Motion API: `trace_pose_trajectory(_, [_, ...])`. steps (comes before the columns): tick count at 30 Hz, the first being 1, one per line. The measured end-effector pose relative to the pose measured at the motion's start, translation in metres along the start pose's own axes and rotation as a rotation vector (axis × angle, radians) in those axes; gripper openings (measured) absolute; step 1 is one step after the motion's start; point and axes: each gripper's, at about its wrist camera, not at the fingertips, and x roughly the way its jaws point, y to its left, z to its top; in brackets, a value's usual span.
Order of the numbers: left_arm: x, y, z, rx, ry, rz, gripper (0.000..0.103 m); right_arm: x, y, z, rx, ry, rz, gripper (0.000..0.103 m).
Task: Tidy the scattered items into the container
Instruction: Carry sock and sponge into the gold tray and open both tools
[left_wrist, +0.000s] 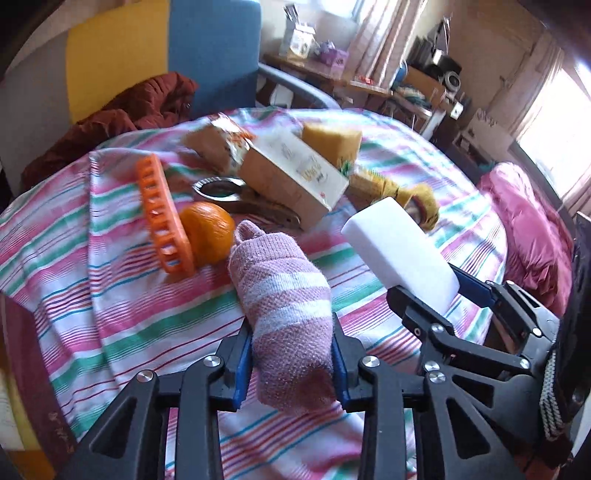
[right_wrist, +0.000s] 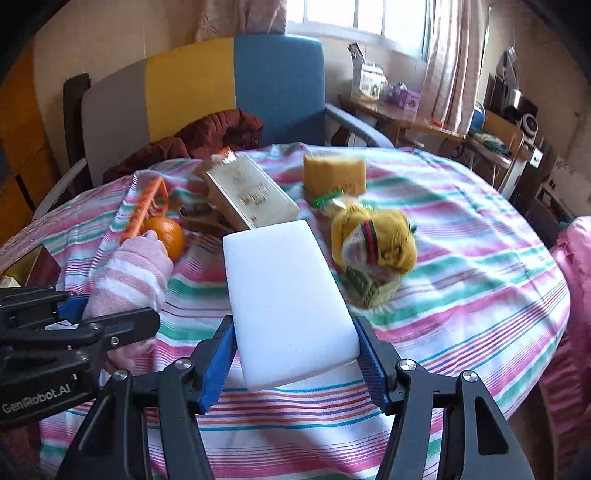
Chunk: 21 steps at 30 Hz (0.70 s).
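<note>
Pink striped sock roll (left_wrist: 288, 317) sat clamped between the left gripper (left_wrist: 291, 365) fingers, lifted clear of the striped cloth (left_wrist: 110, 295) on the worktop. White foam block (right_wrist: 288, 306) was likewise pinched across its short width by the right gripper (right_wrist: 295, 369), also held above the cloth. Both sets of fingers were clenched on their loads, pads pressing in on each side.

Step in hand looked like carrying both pickups to the container. No obvious container was in either view, so the target could not be placed. To do it well: keep both grips firm, since the sock is soft and may sag or slip out, and the foam block projects far past the fingers and could tip. Keep the two grippers apart; they were close side by side.

Still scattered on the cloth: orange fruit (left_wrist: 207, 232) touching the orange comb-like clip (left_wrist: 162, 218), a cream carton (left_wrist: 291, 177), a yellow sponge (left_wrist: 332, 142).

The right wrist view showed the yellow sock bundle (right_wrist: 373, 240) resting on a green-printed packet (right_wrist: 369, 288) clearly; the left view only caught its edge behind the block. The left view showed a metal tool (left_wrist: 221, 190) beside the carton better.
</note>
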Motion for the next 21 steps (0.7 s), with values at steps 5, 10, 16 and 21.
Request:
trace_pose_trajectory(5, [-0.037, 0.021, -0.007, -0.035, -0.060, 0.013, 0.035, -0.017, 0.031, 0.013, -0.075, -0.043, -0.006, 0.063])
trace_pose_trajectory(10, [-0.070, 0.047, -0.018, -0.082, -0.115, 0.042, 0.035, -0.031, 0.065, 0.021, -0.143, -0.078, 0.015, 0.063])
trace_pose_trajectory(16, [-0.102, 0.082, -0.037, -0.146, -0.162, 0.091, 0.035, -0.043, 0.107, 0.025, -0.225, -0.108, 0.044, 0.063])
trace_pose_trajectory(21, [-0.127, 0.117, -0.063, -0.215, -0.199, 0.135, 0.035, -0.052, 0.142, 0.025, -0.295, -0.126, 0.084, 0.063])
